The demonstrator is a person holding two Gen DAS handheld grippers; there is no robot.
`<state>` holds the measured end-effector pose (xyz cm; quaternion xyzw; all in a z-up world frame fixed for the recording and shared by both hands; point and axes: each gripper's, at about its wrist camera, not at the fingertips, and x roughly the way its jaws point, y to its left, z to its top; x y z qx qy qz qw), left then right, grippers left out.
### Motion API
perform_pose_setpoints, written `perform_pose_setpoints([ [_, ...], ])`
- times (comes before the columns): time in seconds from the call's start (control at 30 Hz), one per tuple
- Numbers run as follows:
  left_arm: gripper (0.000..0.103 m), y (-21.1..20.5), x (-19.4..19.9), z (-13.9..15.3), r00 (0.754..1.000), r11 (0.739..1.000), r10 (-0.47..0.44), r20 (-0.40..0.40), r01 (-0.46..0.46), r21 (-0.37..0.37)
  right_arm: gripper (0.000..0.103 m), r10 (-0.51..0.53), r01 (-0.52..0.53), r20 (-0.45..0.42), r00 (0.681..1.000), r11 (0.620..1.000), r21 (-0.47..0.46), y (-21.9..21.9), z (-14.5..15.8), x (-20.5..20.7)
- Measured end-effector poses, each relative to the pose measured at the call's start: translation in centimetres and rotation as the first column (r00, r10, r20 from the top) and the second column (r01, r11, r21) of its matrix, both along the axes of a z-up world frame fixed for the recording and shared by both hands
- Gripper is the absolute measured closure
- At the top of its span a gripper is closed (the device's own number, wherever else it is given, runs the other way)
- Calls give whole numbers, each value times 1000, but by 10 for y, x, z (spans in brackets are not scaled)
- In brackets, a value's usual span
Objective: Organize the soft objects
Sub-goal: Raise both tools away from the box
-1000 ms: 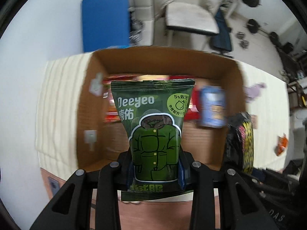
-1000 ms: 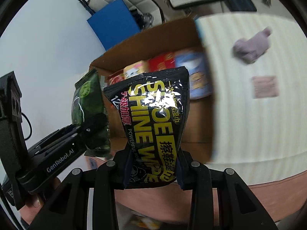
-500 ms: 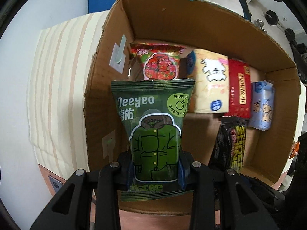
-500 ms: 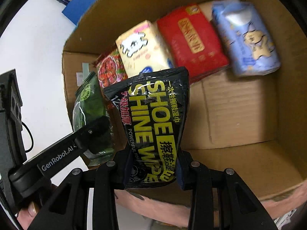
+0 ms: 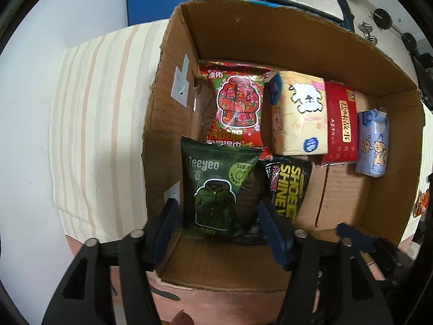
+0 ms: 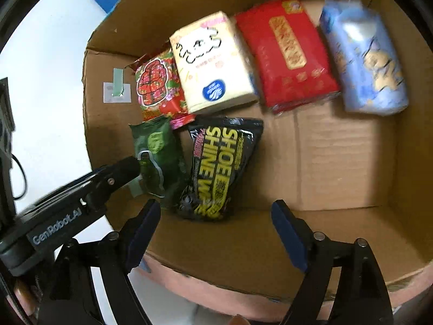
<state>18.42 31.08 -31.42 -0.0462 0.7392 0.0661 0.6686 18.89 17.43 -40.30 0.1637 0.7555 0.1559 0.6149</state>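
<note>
A green Deeyeo wipes pack (image 5: 216, 189) lies in the near left of the cardboard box (image 5: 270, 27), free between the spread jaws of my open left gripper (image 5: 219, 216). It also shows in the right wrist view (image 6: 159, 159). A black Shoe Shine wipes pack (image 6: 219, 168) lies beside it, ahead of my open right gripper (image 6: 216, 211); it also shows in the left wrist view (image 5: 289, 187). The left gripper's finger (image 6: 119, 173) reaches in beside the green pack.
Along the far side of the box (image 6: 338, 162) lie a red floral pack (image 5: 235, 105), a cream tissue pack (image 5: 297, 116), a red tissue pack (image 5: 341, 127) and a blue tissue pack (image 5: 373, 143). The box stands on a striped cloth (image 5: 94, 124).
Both grippers opened and let go of their packs. The green and black packs now lie on the box floor side by side. Both grippers drew back slightly.
</note>
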Motion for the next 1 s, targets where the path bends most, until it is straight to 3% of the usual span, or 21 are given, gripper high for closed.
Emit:
perform_pose_setpoints([
  [0.13, 19, -4, -11, 11, 999, 1000, 11, 36, -10, -24, 5, 61, -53, 75, 995, 993, -106, -15, 29, -3],
  [0.2, 6, -7, -13, 17, 999, 999, 20, 50, -19, -33, 5, 85, -67, 115, 990, 987, -148, -17, 42, -6],
  [0.27, 5, -8, -20, 24, 997, 1000, 19, 70, -18, -10, 0, 108, -83, 132, 985, 979, -184, -19, 47, -9],
  [0.53, 5, -16, -42, 60, 983, 999, 35, 182, -34, -4, 0, 167, -94, 241, 956, 952, -291, -38, 78, -26],
  [0.87, 5, -33, -89, 117, 943, 999, 54, 329, -50, -21, 0, 178, -55, 371, 911, 946, -319, -70, 134, -64],
  [1.0, 5, -42, -109, 141, 923, 999, 36, 383, -42, 7, 0, 200, -54, 426, 882, 942, -331, -80, 159, -88],
])
